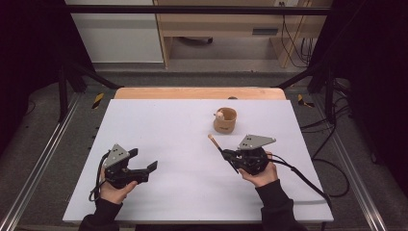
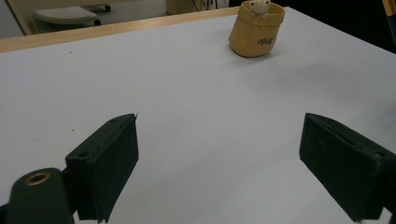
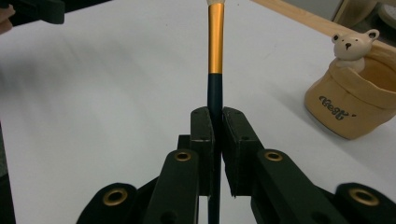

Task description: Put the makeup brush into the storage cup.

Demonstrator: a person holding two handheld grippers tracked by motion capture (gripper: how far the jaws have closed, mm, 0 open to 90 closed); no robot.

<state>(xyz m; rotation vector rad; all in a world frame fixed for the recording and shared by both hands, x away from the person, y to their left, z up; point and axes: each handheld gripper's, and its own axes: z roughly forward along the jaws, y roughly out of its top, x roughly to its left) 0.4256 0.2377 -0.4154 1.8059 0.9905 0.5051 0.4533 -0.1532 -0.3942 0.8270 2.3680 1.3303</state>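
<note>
- R gripper (image 3: pixel 215 122): I see jaws clamped on a pen (image 3: pixel 215 51), dark lower shaft, gold upper, pale tip. Pen sticks out past the jaws.
- High view: R gripper (image 1: pixel 228 156) held over table (image 1: pixel 168 139), right of centre; pen (image 1: pixel 214 142) tip points toward cup (image 1: pixel 225 120), near it, not touching.
- Cup tan, bear figure (image 3: pixel 351 45) on rim; stands upright toward far side of table.
- L gripper (image 2: pixel 219 163): jaws wide apart, nothing between. Sits at near-left (image 1: pixel 144 166), well apart from cup.
</note>
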